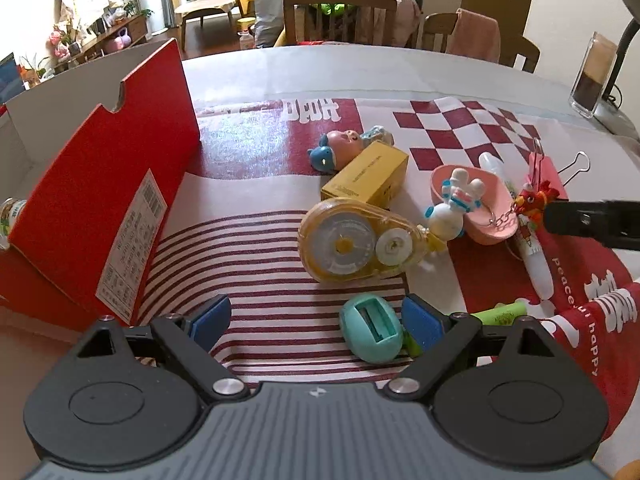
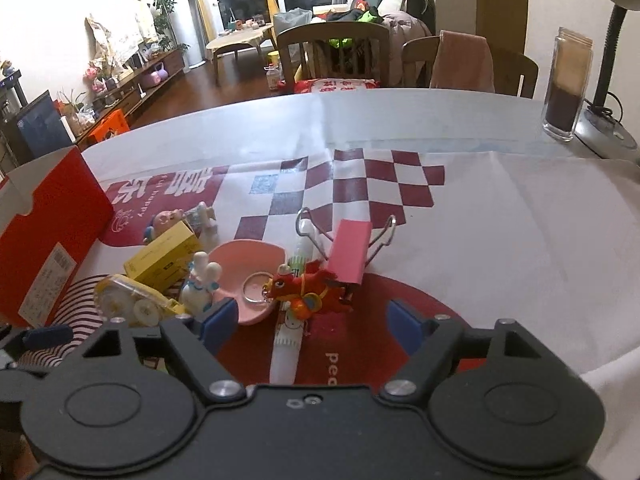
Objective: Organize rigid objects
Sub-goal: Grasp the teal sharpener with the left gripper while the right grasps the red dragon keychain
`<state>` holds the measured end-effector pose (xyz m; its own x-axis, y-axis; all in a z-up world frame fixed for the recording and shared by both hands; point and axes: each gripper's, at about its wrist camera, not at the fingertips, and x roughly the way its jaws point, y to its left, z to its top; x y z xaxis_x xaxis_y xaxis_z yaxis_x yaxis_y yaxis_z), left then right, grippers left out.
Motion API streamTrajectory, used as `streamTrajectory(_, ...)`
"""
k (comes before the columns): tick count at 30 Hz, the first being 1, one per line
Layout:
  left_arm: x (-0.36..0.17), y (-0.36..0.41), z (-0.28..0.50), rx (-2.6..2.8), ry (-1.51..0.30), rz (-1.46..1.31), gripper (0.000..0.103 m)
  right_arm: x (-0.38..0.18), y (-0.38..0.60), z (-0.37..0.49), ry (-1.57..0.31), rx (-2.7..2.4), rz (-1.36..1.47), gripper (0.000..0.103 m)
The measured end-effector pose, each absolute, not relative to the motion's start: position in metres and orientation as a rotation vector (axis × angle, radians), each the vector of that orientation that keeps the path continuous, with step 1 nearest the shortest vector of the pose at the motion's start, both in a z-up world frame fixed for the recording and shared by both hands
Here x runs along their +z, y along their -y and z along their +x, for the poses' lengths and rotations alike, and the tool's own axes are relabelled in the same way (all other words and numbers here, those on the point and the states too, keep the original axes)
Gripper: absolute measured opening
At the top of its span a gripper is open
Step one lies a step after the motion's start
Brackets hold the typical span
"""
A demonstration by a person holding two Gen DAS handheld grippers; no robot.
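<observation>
My left gripper (image 1: 316,324) hangs open low over the striped mat. A teal oval sharpener (image 1: 370,328) lies between its blue pads, close to the right pad (image 1: 422,322). Ahead are a yellow correction tape (image 1: 352,240), a yellow box (image 1: 366,176), a white-and-blue rabbit figure (image 1: 452,204) and a pink dish (image 1: 472,200). My right gripper (image 2: 311,324) is open over a white pen (image 2: 286,344), just short of a red horse keychain (image 2: 308,288) and a pink binder clip (image 2: 350,252). A red cardboard box (image 1: 100,200) stands open at the left.
A pink-and-blue figurine (image 1: 340,146) lies behind the yellow box, a green marker (image 1: 500,312) by my left gripper's right finger. A tall glass jar (image 2: 566,84) and a lamp base (image 2: 608,136) stand at the far right. Chairs (image 2: 332,56) line the table's far edge.
</observation>
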<state>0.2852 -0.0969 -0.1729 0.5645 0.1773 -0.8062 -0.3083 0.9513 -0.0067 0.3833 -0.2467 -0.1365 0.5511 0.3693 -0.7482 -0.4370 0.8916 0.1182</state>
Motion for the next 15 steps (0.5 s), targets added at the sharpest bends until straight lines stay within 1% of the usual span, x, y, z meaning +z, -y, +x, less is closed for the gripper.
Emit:
streamTrajectory(1, -0.174, 0.097, 0.285, 0.291, -0.928, -0.160, 0.092, -0.138, 0.245, 0.384, -0.863, 0.475, -0.088, 0.078)
streamTrajectory(2, -0.175, 0.097, 0.286, 0.295, -0.928, -0.165, 0.090, -0.139, 0.244, 0.386, -0.865, 0.472, -0.088, 0.077)
streamTrajectory(3, -0.175, 0.097, 0.286, 0.294, -0.929, -0.171, 0.086, -0.141, 0.243, 0.388, -0.868, 0.470, -0.087, 0.076)
streamTrajectory(4, -0.176, 0.098, 0.285, 0.290, -0.930, -0.178, 0.077, -0.142, 0.242, 0.389, -0.870, 0.466, -0.087, 0.075)
streamTrajectory(5, -0.177, 0.098, 0.285, 0.292, -0.934, -0.180, 0.073, -0.144, 0.241, 0.390, -0.872, 0.460, -0.084, 0.074)
streamTrajectory(9, -0.177, 0.105, 0.280, 0.299, -0.931, -0.152, 0.065, -0.148, 0.238, 0.392, -0.872, 0.437, -0.070, 0.072)
streamTrajectory(11, -0.176, 0.107, 0.278, 0.299, -0.927, -0.144, 0.058, -0.150, 0.235, 0.394, -0.882, 0.429, -0.063, 0.070)
streamTrajectory(12, -0.176, 0.108, 0.278, 0.296, -0.926, -0.139, 0.055, -0.151, 0.234, 0.395, -0.887, 0.426, -0.060, 0.068)
streamTrajectory(14, -0.174, 0.110, 0.278, 0.288, -0.922, -0.122, 0.044, -0.152, 0.231, 0.396, -0.889, 0.417, -0.052, 0.064)
streamTrajectory(15, -0.174, 0.112, 0.278, 0.285, -0.921, -0.113, 0.043, -0.153, 0.231, 0.397, -0.892, 0.411, -0.048, 0.063)
